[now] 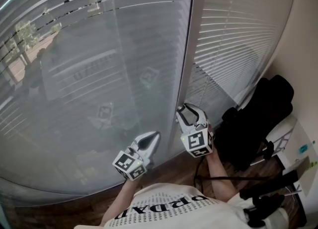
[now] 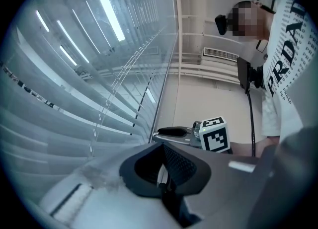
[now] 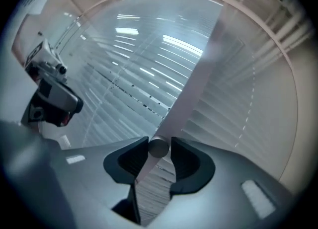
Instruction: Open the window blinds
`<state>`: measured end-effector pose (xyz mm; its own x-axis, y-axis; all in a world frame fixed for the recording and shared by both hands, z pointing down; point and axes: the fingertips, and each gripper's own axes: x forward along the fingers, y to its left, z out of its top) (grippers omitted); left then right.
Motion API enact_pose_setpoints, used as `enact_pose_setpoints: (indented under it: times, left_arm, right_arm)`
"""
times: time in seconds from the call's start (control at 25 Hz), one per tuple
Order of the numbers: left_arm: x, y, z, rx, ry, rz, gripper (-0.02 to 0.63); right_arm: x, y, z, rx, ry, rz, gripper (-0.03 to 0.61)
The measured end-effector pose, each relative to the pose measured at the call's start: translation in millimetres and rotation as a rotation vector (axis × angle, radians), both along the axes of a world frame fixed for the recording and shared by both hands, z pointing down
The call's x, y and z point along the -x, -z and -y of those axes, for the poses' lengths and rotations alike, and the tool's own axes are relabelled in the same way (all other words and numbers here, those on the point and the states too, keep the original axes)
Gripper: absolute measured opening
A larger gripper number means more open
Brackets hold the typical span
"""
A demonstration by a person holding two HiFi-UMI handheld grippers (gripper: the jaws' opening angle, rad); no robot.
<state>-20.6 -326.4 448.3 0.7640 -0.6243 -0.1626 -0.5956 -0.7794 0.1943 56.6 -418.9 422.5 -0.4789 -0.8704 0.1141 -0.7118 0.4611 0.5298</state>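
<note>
Where the head view looks down, the blinds (image 1: 99,49) hang lowered over both panes either side of a window post (image 1: 188,49): thin, light slats that likely bend easily and are better worked by wand than by pushing, with a black bundle (image 1: 258,118) crowding the right corner. Left gripper view: left gripper (image 2: 166,176), tongs pressed together on nothing, beside the slats. Right gripper view: right gripper (image 3: 159,143), tongs spread about a slim, smooth wand tip (image 3: 159,148), seemingly unpinched and apt to slip.

A pale wand (image 3: 196,76) slants up across slatted window blinds (image 3: 124,69). Its round lower end sits between the parted dark jaws of the right gripper (image 3: 159,149), near the frame's bottom centre.
</note>
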Motion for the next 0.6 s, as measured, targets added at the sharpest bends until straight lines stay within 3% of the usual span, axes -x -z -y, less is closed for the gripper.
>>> enact_pose_setpoints:
  times: [0.12,0.32,0.44,0.6]
  left_arm:
    - [0.6,0.0,0.0,-0.001,0.002,0.0,-0.008]
    - [4.5,-0.2,-0.6,0.004,0.016,-0.003,-0.008]
    - [6.7,-0.6,-0.5,0.004,0.019,-0.003,-0.008]
    - [6.9,-0.9,-0.5,0.004,0.015,-0.001,-0.008]
  right_arm:
    - [2.6,-2.1,1.8,-0.022,-0.003,-0.078,0.15]
    - [2.8,-4.9,1.9,-0.014,0.004,-0.072,0.133]
    - [3.0,-3.6,0.7,-0.009,0.003,-0.032,0.133]
    - [0.0,-2.5,1.2,0.052,0.002,0.112,0.132]
